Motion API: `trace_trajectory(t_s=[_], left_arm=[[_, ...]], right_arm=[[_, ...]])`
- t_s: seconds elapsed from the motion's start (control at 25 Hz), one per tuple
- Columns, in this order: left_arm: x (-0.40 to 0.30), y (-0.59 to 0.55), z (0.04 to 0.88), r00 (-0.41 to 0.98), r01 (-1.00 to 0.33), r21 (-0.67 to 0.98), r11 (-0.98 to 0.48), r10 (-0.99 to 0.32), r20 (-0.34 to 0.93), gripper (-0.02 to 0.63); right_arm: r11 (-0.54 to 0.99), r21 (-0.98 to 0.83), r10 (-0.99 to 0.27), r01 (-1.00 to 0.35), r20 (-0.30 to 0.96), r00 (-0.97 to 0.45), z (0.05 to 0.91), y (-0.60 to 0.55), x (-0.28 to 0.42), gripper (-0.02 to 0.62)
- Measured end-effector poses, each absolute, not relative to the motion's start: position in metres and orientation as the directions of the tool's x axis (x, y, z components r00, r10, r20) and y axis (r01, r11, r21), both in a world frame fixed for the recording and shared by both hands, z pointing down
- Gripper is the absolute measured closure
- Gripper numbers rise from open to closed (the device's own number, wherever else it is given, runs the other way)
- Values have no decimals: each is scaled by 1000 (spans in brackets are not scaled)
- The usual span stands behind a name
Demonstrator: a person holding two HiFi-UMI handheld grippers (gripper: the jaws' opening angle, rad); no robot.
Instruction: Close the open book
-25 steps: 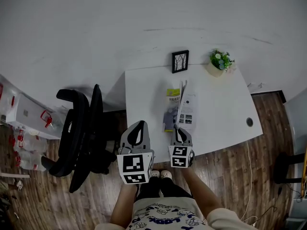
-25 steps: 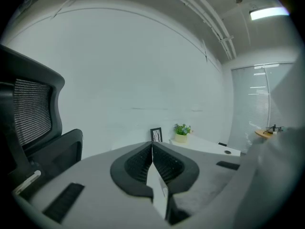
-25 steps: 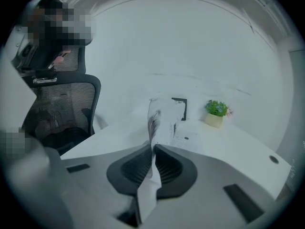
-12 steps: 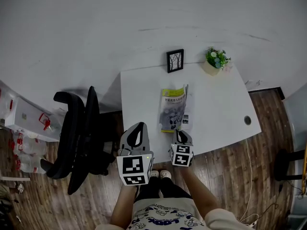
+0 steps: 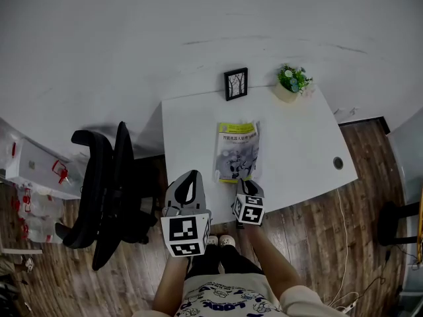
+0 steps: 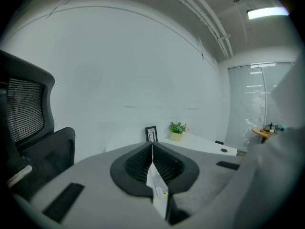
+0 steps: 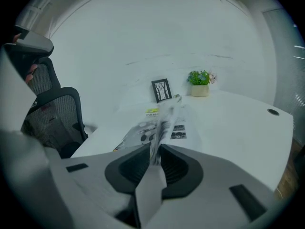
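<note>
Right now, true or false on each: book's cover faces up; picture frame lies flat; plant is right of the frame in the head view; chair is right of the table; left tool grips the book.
1. The book lies on the table with its printed cover up. True.
2. The picture frame lies flat. False: it stands upright at the table's far edge, by the wall.
3. In the head view the potted plant stands to the right of the picture frame. True.
4. The chair is on the table's right side. False: it is on the left.
5. The left tool grips the book. False: its jaws are together with nothing between them, apart from the book.
</note>
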State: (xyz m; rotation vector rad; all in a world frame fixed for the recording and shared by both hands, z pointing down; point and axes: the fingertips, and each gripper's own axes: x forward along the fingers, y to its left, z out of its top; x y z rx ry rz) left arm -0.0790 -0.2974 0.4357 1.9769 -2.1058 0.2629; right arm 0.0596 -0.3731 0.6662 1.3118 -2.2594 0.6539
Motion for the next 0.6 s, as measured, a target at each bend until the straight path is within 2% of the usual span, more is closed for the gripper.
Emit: trace_trajectory(t_s=[0.36,0.6], left_arm=[[-83,-291,434,-69,-996,26,80,-955,290,583],[-86,-288,431,-77,-996,27,88,-956,282,583]], right_arm=[[421,-185,-635,-888,639,-435,681,-375,75,452],[422,-168,-623,-891,660,-419,680,-369,81,421]])
